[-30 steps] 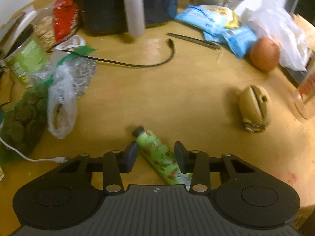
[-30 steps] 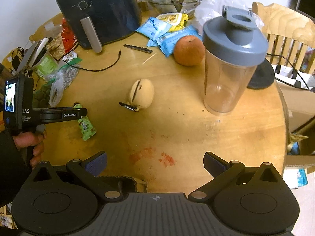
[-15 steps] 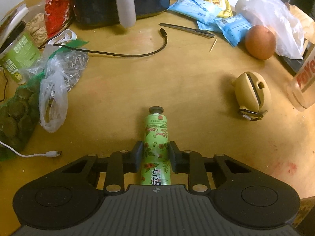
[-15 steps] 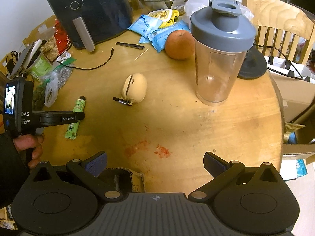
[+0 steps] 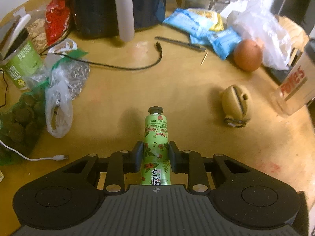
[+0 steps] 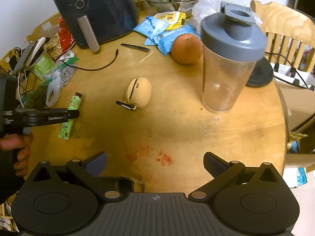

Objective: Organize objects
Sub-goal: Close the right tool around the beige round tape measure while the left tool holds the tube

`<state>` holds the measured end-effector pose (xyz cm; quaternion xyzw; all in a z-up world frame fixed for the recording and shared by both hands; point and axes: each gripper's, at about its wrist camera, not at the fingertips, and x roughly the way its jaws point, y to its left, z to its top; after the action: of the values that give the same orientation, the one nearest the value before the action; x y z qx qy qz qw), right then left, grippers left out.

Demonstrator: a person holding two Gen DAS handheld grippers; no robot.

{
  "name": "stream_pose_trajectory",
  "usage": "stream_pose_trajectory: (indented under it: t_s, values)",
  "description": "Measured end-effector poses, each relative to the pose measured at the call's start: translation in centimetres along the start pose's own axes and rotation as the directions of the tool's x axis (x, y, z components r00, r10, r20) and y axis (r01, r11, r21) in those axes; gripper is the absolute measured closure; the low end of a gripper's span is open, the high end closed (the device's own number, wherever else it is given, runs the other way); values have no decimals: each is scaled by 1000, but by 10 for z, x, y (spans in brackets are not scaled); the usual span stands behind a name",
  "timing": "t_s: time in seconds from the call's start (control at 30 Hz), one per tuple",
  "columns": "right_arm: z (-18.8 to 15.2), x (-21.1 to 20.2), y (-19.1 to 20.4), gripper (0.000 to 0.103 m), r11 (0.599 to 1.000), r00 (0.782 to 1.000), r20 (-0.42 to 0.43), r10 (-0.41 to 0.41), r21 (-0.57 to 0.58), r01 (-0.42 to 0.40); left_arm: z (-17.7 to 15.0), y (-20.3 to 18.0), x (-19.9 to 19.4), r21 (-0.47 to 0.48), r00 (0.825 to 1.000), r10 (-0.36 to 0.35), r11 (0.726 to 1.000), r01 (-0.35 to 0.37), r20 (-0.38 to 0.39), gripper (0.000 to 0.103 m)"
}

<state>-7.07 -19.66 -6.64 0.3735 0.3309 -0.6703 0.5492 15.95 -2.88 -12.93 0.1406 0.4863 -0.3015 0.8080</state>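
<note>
A green hand-cream tube with a black cap lies lengthwise between my left gripper's two pads, cap pointing away. The pads press its sides, so the left gripper is shut on it. In the right wrist view the tube shows in the left gripper at the table's left side, slightly above the wood. My right gripper is open and empty over the table's near edge. A tan egg-shaped case with a clip lies mid-table; it also shows in the right wrist view.
A round wooden table holds a dark air fryer, a clear shaker bottle with grey lid, an orange, blue snack packets, a black cable, a pen, plastic bags and a green tub. A wooden chair stands at the right.
My left gripper has closed on the tube, turned it straight between the pads and raised it a little. The right gripper has stayed open, shifting only slightly.
</note>
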Motion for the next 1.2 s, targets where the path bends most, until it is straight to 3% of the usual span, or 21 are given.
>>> stream_pose_trajectory:
  t_s: [0.13, 0.17, 0.63, 1.1, 1.2]
  values:
    - [8, 5, 3, 0, 1000, 1000, 13, -7, -21, 7, 2, 3, -15, -17, 999, -21, 1000, 21, 28, 76]
    - [9, 7, 4, 0, 999, 999, 18, -44, 26, 43, 3, 4, -19, -20, 999, -26, 999, 26, 35, 76]
    - [34, 35, 11, 1, 997, 996, 60, -66, 35, 64, 0, 17, -71, -62, 992, -66, 995, 73, 109, 76]
    - [73, 92, 17, 20, 996, 993, 91, -81, 39, 78, -12, 19, -106, -102, 983, -93, 989, 110, 157, 76]
    - [80, 105, 21, 23, 993, 990, 85, -115, 49, 112, -14, 20, -110, -110, 982, -98, 987, 117, 164, 76]
